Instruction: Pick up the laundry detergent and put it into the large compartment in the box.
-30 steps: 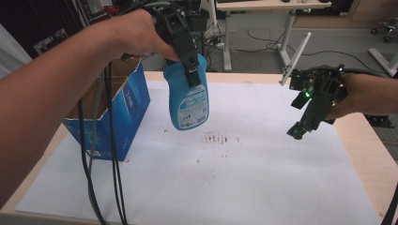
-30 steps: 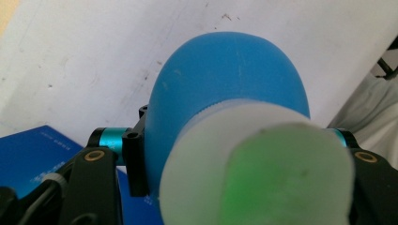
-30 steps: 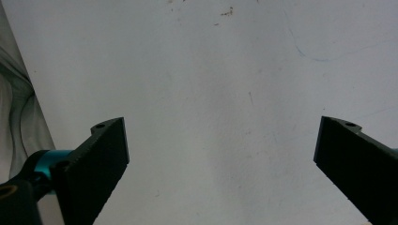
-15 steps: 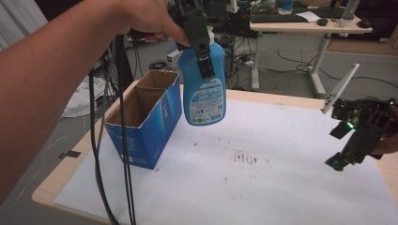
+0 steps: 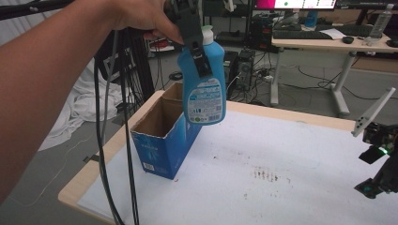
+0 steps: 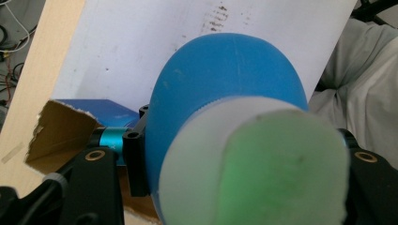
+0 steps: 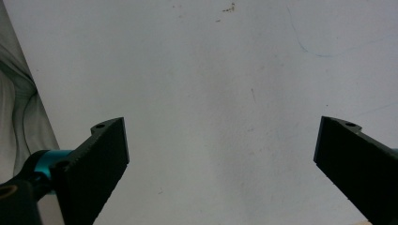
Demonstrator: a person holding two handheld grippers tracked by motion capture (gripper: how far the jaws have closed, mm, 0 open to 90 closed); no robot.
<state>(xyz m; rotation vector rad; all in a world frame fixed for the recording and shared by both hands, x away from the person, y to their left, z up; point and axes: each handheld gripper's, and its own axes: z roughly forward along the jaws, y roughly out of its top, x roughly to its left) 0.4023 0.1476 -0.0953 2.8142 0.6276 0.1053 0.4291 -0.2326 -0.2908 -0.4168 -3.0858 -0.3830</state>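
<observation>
The left gripper (image 5: pixel 199 51) is gripping the blue bottle (image 5: pixel 204 89) above the open box (image 5: pixel 162 136); next it likely needs lowering inside, while the right gripper (image 7: pixel 220 154) is waiting open

- a white sheet (image 5: pixel 281 187) covers the wooden table (image 5: pixel 300 117); brownish specks (image 5: pixel 265 175) mark it near the middle;
- white cloth (image 5: pixel 77 117) lies crumpled on the floor left of the table;
- behind, a desk (image 5: pixel 328 44) carries a keyboard (image 5: pixel 293 34), a mouse (image 5: pixel 348 40) and a clear bottle (image 5: pixel 381 21);
- a computer tower (image 5: pixel 244 70) stands on the floor among loose cables (image 5: pixel 309 77)
</observation>
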